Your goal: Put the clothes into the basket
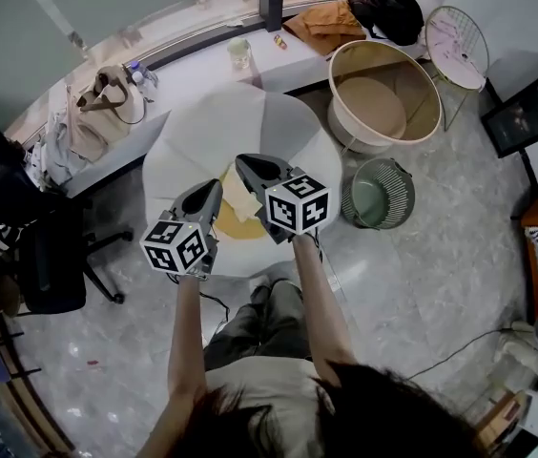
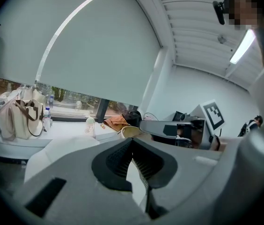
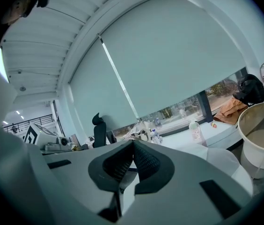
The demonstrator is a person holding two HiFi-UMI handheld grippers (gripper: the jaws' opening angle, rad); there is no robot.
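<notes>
Yellow cloth (image 1: pixel 238 219) partly hidden behind left gripper (image 1: pixel 214 186), right gripper (image 1: pixel 243 161)

An office, shown by a swivel chair (image 1: pixel 48 256), a long window desk (image 1: pixel 191 74) and a roller blind (image 2: pixel 99 46).

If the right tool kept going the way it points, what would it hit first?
Probably the beige bag on the window counter, after passing over the white table; depth is unclear.
</notes>
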